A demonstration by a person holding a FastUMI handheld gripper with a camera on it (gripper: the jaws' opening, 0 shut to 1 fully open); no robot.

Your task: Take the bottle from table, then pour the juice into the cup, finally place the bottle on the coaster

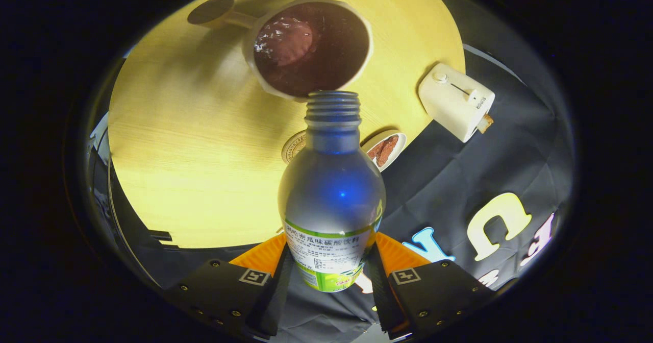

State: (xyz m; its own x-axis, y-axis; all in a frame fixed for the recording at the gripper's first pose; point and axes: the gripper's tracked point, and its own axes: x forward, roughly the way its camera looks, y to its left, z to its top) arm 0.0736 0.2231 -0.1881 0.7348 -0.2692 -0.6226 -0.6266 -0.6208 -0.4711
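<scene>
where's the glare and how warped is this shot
Gripper view: a bright highlight sits on the bottle, which the gripper is shut on; small glints sparkle on the dark juice in the cup. The fisheye bends the table edge into a curve. The cup casts a soft shadow on the table beside it, and the picture darkens toward its rim.

The bottle [331, 190] carries a wrap-around label [329, 256] with a band of large characters over blocks of small print, too fine to make out. The gripper [330, 269] has both fingers pressed on the bottle at this label, and each finger mount bears a square coded marker, one on the left [254, 276] and one on the right [405, 276]. The round coaster [293, 146] beyond has a ring of lettering, unreadable. The white device [455, 100] at far right shows a tiny embossed word, illegible.
</scene>
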